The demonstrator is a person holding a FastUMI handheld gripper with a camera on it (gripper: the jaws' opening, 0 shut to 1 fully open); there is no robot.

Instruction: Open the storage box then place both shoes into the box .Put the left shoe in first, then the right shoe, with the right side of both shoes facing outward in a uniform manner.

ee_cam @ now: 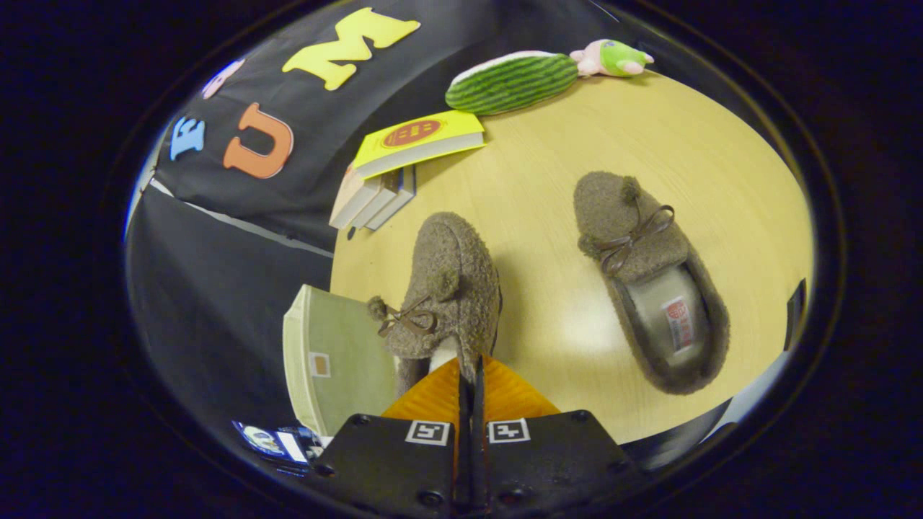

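My gripper (pixel 469 369) is shut on the collar of a fuzzy brown shoe (pixel 447 285) with a small bow and pompoms. The thin edge of the shoe is pinched between both fingers, and its toe points away from me. The shoe hangs by the near-left edge of the wooden table (pixel 548 180). Just left of it, lower down, is the pale green storage box (pixel 335 357) with a whitish rim; how far it is open I cannot tell. The second matching shoe (pixel 649 281) lies flat on the table to the right of the fingers, with its opening facing up.
A stack of books (pixel 375 198) with a yellow book (pixel 418 140) on top sits at the table's far-left edge. Beyond them lie a watermelon-striped plush (pixel 512 83) and a small pink and green toy (pixel 613 58). Black cloth hangs to the left.
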